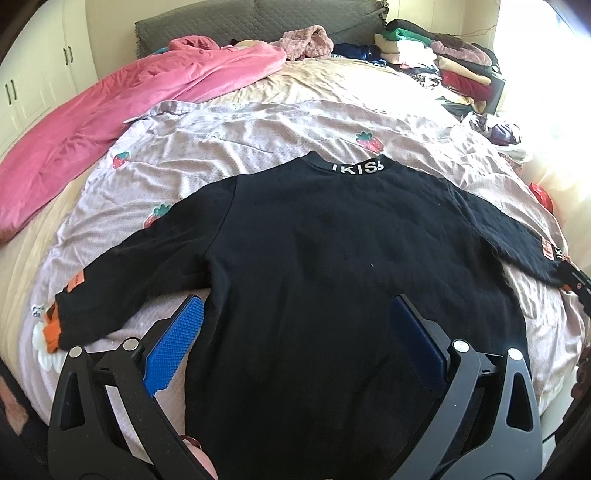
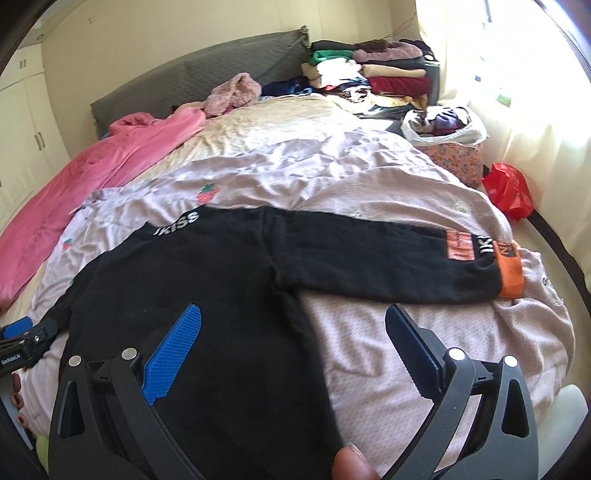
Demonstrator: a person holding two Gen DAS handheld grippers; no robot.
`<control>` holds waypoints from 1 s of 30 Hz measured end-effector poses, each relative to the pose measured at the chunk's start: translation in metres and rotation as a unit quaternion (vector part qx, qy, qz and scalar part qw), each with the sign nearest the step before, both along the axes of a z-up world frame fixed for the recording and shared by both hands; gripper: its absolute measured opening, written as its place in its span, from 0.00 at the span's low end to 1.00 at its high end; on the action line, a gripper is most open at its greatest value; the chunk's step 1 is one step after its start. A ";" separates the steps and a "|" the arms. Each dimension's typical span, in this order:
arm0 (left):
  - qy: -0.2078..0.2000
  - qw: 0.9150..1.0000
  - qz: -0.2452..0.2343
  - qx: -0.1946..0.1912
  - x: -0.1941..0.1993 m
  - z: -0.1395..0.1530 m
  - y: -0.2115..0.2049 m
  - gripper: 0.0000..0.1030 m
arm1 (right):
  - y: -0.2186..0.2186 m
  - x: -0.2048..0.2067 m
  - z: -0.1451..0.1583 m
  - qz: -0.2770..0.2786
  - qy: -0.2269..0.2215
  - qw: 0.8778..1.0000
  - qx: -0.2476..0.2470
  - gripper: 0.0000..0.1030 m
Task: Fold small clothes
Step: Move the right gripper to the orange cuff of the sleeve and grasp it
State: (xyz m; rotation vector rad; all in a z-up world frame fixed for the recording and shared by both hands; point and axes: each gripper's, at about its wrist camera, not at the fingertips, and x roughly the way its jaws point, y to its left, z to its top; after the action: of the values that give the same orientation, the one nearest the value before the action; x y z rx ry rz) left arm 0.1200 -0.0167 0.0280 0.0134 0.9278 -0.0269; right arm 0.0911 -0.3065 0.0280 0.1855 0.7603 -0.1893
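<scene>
A black long-sleeved sweater (image 1: pixel 332 266) lies spread flat, back up, on a pale pink strawberry-print sheet (image 1: pixel 240 136), its collar reading "IKISS" at the far side. Both sleeves stretch outward and end in orange cuffs. My left gripper (image 1: pixel 295 314) is open over the sweater's lower left body, near the left armpit. My right gripper (image 2: pixel 295 325) is open over the sweater's (image 2: pixel 207 288) lower right edge, just below the right sleeve (image 2: pixel 388 258). The left gripper (image 2: pixel 26 339) shows at the left edge of the right wrist view. Neither gripper holds anything.
A pink blanket (image 1: pixel 110 110) lies along the left side of the bed. Stacks of folded clothes (image 1: pixel 443 55) sit at the far right by the grey headboard (image 1: pixel 240 22). A bag of clothes (image 2: pixel 443 125) and a red bag (image 2: pixel 509 188) lie at the right by the curtain.
</scene>
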 end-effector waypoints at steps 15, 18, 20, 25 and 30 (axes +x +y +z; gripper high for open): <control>0.016 1.000 -0.014 -0.013 0.065 -0.007 -0.018 0.92 | -0.092 0.008 -0.005 -0.088 0.012 0.996 -0.017 0.96; 0.020 0.999 -0.021 -0.018 0.082 -0.010 -0.024 0.92 | -0.116 0.006 -0.007 -0.108 0.016 0.994 -0.014 0.96; 0.018 0.999 -0.031 -0.027 0.090 -0.011 -0.027 0.92 | -0.137 0.002 -0.010 -0.132 0.022 0.991 -0.015 0.96; 0.016 0.998 -0.046 -0.042 0.102 -0.025 -0.032 0.92 | -0.185 -0.014 -0.025 -0.189 0.045 0.981 -0.006 0.96; 0.025 0.998 -0.051 -0.020 0.100 -0.051 -0.032 0.92 | -0.217 -0.009 -0.044 -0.214 0.067 0.974 -0.012 0.96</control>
State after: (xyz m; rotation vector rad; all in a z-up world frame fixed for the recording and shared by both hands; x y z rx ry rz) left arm 0.2205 -0.0491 -0.0232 0.0219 0.9760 -0.1406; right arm 0.0825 -0.5235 -0.0164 0.3146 0.8455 -0.6255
